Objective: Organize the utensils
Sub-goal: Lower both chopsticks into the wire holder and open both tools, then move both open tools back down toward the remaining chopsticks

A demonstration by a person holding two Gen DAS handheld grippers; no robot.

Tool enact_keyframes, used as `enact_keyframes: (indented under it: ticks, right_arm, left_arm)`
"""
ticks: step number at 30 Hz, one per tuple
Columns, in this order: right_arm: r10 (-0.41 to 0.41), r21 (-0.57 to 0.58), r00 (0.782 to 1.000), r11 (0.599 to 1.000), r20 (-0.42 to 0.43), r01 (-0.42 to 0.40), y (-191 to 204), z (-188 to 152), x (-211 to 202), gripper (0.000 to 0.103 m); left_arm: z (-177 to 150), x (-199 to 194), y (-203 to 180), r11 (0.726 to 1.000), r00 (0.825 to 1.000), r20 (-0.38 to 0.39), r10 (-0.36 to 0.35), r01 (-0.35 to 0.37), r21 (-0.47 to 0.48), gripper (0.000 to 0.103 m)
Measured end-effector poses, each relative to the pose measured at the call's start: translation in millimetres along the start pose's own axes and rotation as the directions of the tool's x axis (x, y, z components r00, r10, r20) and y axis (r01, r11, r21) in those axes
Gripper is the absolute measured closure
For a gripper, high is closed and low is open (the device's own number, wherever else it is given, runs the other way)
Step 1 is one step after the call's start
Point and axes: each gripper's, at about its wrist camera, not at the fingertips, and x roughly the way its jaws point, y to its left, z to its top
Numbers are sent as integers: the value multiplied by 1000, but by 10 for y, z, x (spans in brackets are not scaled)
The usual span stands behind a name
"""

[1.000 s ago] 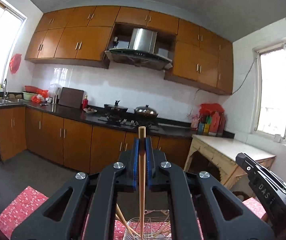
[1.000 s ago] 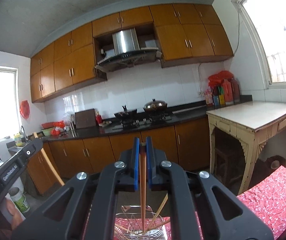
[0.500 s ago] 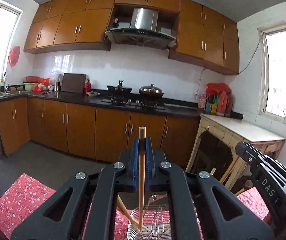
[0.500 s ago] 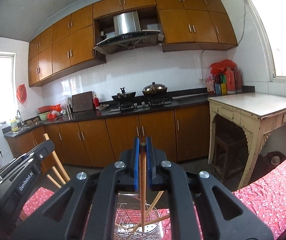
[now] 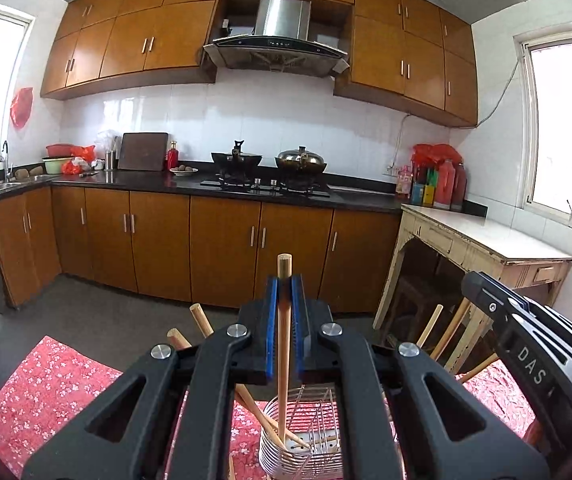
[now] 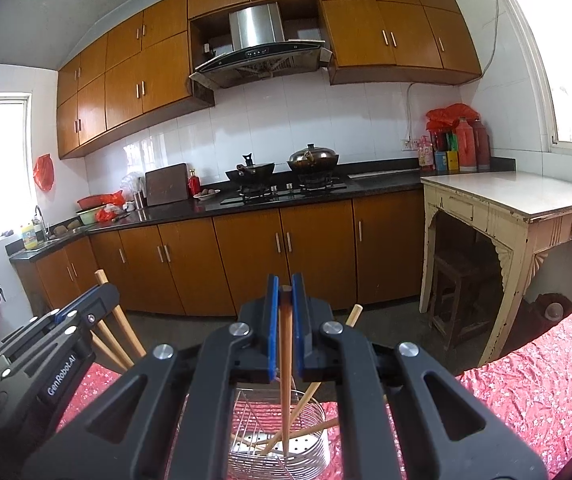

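My left gripper [image 5: 284,280] is shut on a wooden chopstick [image 5: 284,344] held upright, its lower end inside the round wire utensil holder [image 5: 301,456] on the red floral cloth. My right gripper [image 6: 284,290] is shut on another wooden chopstick [image 6: 285,364], also upright with its tip inside the same holder [image 6: 278,440]. Several other chopsticks lean in the holder. The right gripper's body shows at the right of the left wrist view [image 5: 533,344]; the left gripper's body shows at the left of the right wrist view [image 6: 50,356].
The red floral cloth [image 5: 46,384] covers the surface under the holder. Beyond it lie a grey floor, brown cabinets with a black counter [image 5: 222,188] and stove, and a cream side table [image 6: 525,196] at the right.
Both grippers have lowered and tilted down, so the holder and the leaning chopsticks show more fully. Both held chopsticks now reach deeper into the holder.
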Motion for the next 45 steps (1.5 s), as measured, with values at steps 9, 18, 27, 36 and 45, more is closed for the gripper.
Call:
enact_keyframes:
  ticks: [9,18,27,36,45]
  right_arm:
    - [-32,19,999,999,7,32,-105,-34,-49,68]
    - [-73,16,996,997,45,72,-227,-18,-308,54]
    - [-97,6,994,995,42,97,-281,-72,-664,53]
    - [-109,-7,994,994,-12,109,-328,-373,-1060,52]
    - [-149,0,968,988,-200,152,-603,-1069,-1246,52]
  left_arm:
    - [33,-5,13,1000,1000,-13,7,-7,0,95]
    - [70,-186,58,999,999,20,41,-41,1,56]
    - [83,-465,132,998,998,31,59,-59,4,55]
    - [-81,-797,294,996,996,19,90,-91,17,53]
    - [-572,-1043,519,990,989,-63,133,-130,54,46]
